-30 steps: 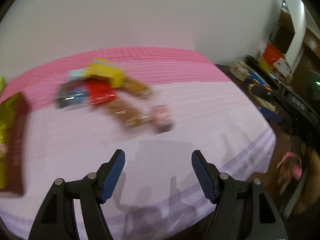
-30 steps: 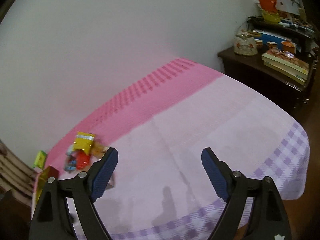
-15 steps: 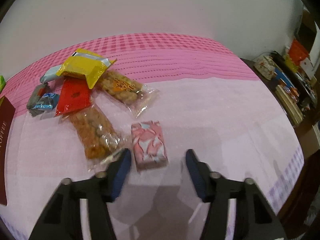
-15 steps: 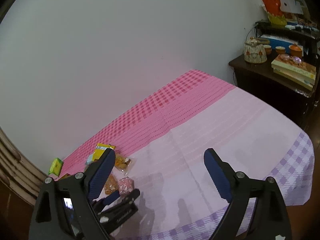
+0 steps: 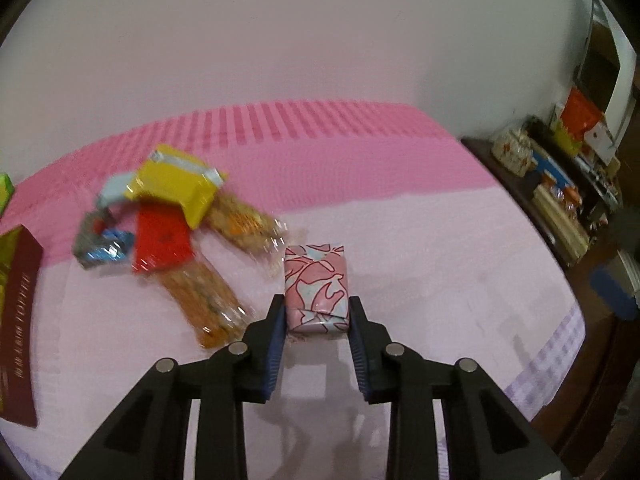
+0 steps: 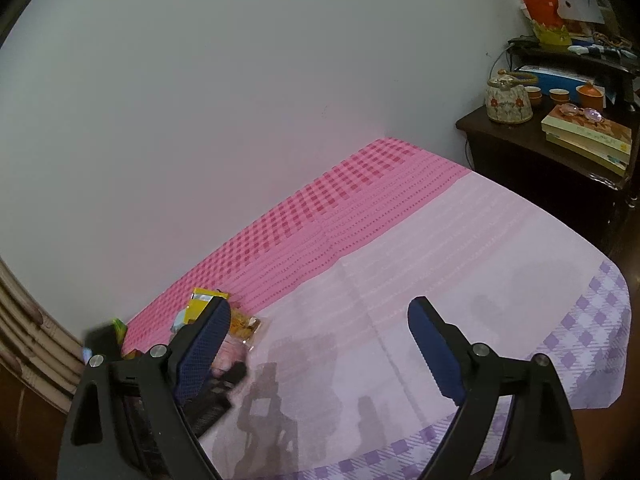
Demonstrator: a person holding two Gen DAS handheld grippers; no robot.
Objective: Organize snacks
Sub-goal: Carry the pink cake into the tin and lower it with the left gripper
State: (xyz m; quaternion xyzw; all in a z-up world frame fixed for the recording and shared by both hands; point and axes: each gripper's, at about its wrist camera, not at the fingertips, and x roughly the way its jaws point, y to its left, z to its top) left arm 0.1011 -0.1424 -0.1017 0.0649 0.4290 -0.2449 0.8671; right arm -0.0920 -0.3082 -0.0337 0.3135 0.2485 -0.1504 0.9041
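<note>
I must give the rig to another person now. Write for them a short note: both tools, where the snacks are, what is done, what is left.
Left tool: jaws closing around the pink patterned packet, which sits between the pads, apart from the pile.
Right tool: open, empty, above bare tablecloth.
Snacks: yellow pouch, red packet, two clear-wrapped bars and a foil packet lie heaped at the left; a maroon box lies at the left edge.
Done: nothing sorted that I can see.
Left: move the pink packet, then arrange the heap.
</note>
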